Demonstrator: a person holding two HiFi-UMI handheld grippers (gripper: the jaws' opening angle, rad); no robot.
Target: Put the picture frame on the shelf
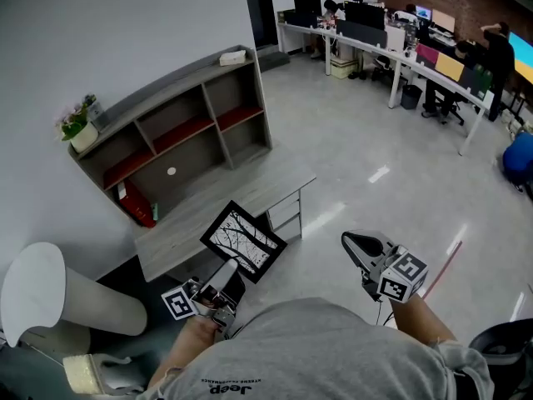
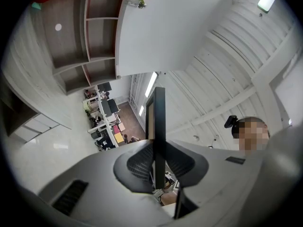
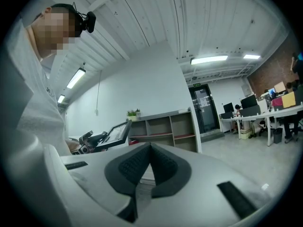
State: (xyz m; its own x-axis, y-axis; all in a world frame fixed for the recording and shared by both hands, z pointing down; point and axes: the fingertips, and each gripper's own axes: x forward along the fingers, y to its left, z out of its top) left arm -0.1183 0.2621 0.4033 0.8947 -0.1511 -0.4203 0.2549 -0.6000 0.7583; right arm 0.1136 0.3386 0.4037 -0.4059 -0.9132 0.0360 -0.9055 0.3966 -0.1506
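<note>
The person is wearing a grey short-sleeved T-shirt [image 1: 308, 348] with black Jeep lettering [image 1: 226, 387] and a black head camera [image 3: 90, 20]. The left gripper [image 1: 226, 272] and right gripper [image 1: 354, 242] are showing grey bodies, dark ribbed pads [image 2: 137, 164] and black-and-white marker cubes [image 1: 176, 302].

Left gripper [image 1: 225, 273] raised, fingers clamped on the picture frame [image 1: 243, 241] — right gripper [image 1: 354, 244] level, fingers together, empty

Head view: high up, looking steeply down on the grey wooden cubby shelf [image 1: 183, 132] at far left. Left gripper view: rolled sideways, tilted up at the white ribbed ceiling [image 2: 227, 56], shelf far off. Right gripper view: low, roughly level, facing the shelf from the right. All three share that shelf.
</note>
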